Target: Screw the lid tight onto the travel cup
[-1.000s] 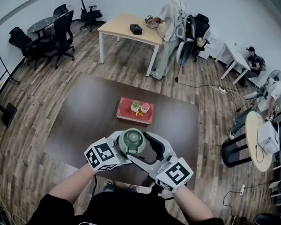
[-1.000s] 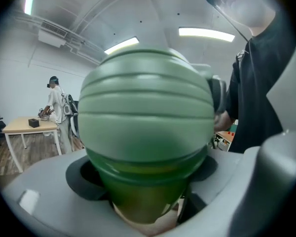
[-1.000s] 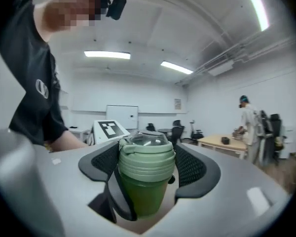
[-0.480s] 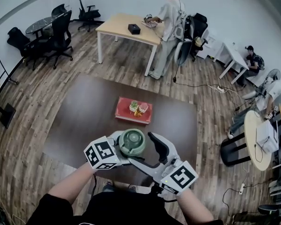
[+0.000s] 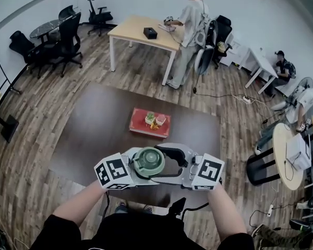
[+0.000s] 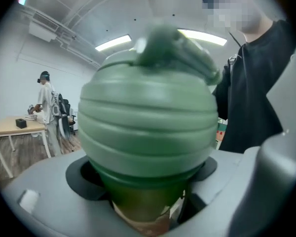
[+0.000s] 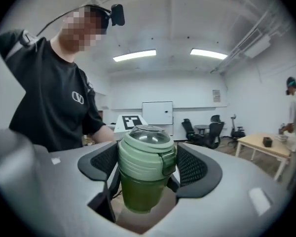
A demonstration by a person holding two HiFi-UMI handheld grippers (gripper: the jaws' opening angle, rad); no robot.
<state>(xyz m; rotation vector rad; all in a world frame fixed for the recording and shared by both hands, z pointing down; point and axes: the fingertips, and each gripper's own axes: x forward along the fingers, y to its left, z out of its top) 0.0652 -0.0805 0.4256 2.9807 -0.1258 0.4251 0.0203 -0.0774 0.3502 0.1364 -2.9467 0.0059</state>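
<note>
Dark brown table (image 5: 88, 129) below me, wood floor all round it. Near the table's middle sits a red tray (image 5: 138, 125) with a few small green and pale items in it, too small to identify. Both tools are raised in front of my chest over the table's near edge, well apart from the tray, and they meet nose to nose from opposite sides. Left tool (image 6: 144, 209): the jaws are closed round the travel cup (image 7: 138, 194), clamping its dark green body just under the lid, and the cup fills the left gripper view. Right tool (image 7: 148, 168): the two black ribbed pads (image 7: 195, 166) sit one on either side of the lid (image 7: 145, 152) and appear pressed against its sides, so I read this tool as gripping the lid. The cup stands upright between the tools, clear of the table and held in the air. The lid is pale green and ridged, seated on the cup's mouth, with a clear domed top and a small latch on its side.
</note>
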